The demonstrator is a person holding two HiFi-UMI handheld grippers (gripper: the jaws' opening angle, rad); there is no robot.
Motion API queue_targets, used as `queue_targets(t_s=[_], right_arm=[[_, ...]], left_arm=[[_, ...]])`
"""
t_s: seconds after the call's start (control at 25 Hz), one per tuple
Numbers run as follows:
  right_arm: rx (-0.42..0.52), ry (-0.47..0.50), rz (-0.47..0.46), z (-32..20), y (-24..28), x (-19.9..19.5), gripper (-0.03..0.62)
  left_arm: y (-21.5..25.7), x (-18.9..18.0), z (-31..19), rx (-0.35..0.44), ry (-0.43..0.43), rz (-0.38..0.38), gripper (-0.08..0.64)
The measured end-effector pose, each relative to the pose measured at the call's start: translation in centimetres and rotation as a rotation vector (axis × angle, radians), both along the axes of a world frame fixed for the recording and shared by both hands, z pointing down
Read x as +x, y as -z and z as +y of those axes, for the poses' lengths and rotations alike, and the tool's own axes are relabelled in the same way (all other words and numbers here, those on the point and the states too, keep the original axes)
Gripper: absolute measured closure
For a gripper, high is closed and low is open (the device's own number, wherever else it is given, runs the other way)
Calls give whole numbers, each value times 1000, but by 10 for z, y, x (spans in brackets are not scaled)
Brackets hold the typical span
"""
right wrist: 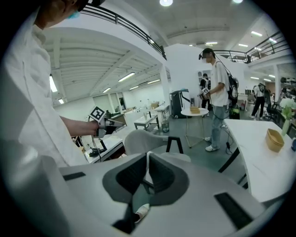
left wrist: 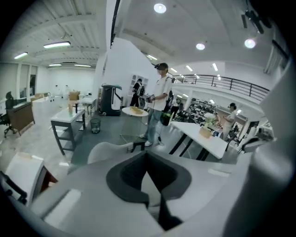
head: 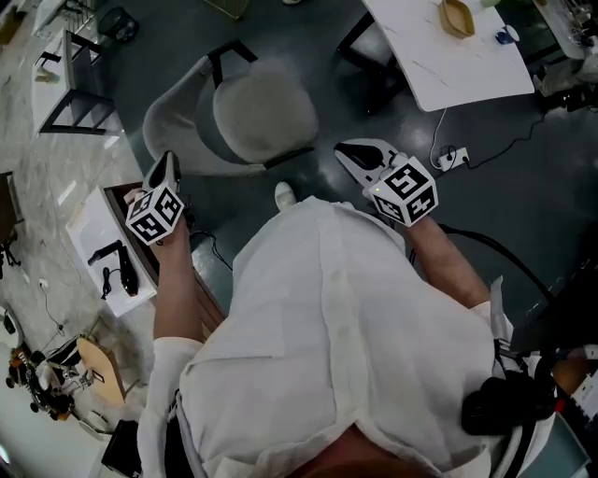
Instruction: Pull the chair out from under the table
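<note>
The light grey chair (head: 252, 117) stands on the dark floor just ahead of me, apart from the white table (head: 486, 70) at the upper right. Its shell back shows in the left gripper view (left wrist: 111, 149) and in the right gripper view (right wrist: 145, 140). My left gripper (head: 166, 166) hangs left of the chair, near its back, touching nothing; its jaws meet (left wrist: 147, 155) with nothing between them. My right gripper (head: 348, 152) is off the seat's right edge, jaws together (right wrist: 148, 161) and empty. The left gripper (right wrist: 107, 122) also appears in the right gripper view.
A low white bench (head: 93, 219) with a black tool lies at the left, a black-framed side table (head: 79, 89) beyond it. A power strip (head: 450, 157) and cables trail on the floor at right. A wooden bowl (head: 458, 17) sits on the table. People stand by a round table (left wrist: 136, 111).
</note>
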State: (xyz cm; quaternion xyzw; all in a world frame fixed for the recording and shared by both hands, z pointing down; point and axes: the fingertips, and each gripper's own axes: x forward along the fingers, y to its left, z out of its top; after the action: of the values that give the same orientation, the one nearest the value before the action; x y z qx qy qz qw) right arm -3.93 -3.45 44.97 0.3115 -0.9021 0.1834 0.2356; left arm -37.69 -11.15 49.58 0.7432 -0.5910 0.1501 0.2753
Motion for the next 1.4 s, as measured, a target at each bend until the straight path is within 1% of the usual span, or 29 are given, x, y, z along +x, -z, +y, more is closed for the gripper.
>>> queue_targets(t_s=[0.08, 0.2, 0.28, 0.36, 0.44, 0.52, 0.6, 0.68, 0.88, 0.96, 1.12, 1.2, 1.32, 1.4], right_arm=[[6, 30, -6, 5, 3, 7, 574], [13, 79, -14, 16, 6, 20, 574], [15, 116, -17, 24, 6, 28, 574], [16, 145, -22, 34, 8, 37, 575], [25, 168, -32, 42, 11, 46, 575], [28, 189, -45, 52, 13, 55, 577], [25, 209, -56, 64, 13, 64, 577], [22, 228, -63, 76, 12, 74, 578], [18, 258, -79, 103, 10, 94, 578], [15, 264, -82, 113, 8, 102, 580], [17, 263, -84, 126, 6, 118, 580], [19, 267, -83, 132, 6, 124, 580], [25, 276, -80, 137, 5, 129, 580], [30, 281, -80, 138, 4, 130, 580]], left_arm=[[19, 48, 17, 42, -61, 65, 554], [43, 122, 45, 81, -178, 170, 554], [57, 168, 67, 110, -270, 212, 554], [64, 210, 91, 119, -373, 206, 554], [66, 248, 117, 110, -469, 169, 554], [67, 279, 141, 101, -530, 143, 554], [70, 301, 158, 92, -539, 147, 554], [75, 317, 168, 86, -518, 170, 554], [81, 339, 189, 63, -454, 224, 554], [82, 348, 199, 59, -444, 231, 554], [81, 367, 213, 64, -453, 221, 554], [82, 375, 219, 71, -461, 202, 554], [81, 380, 223, 80, -465, 171, 554], [80, 381, 224, 82, -457, 172, 554]])
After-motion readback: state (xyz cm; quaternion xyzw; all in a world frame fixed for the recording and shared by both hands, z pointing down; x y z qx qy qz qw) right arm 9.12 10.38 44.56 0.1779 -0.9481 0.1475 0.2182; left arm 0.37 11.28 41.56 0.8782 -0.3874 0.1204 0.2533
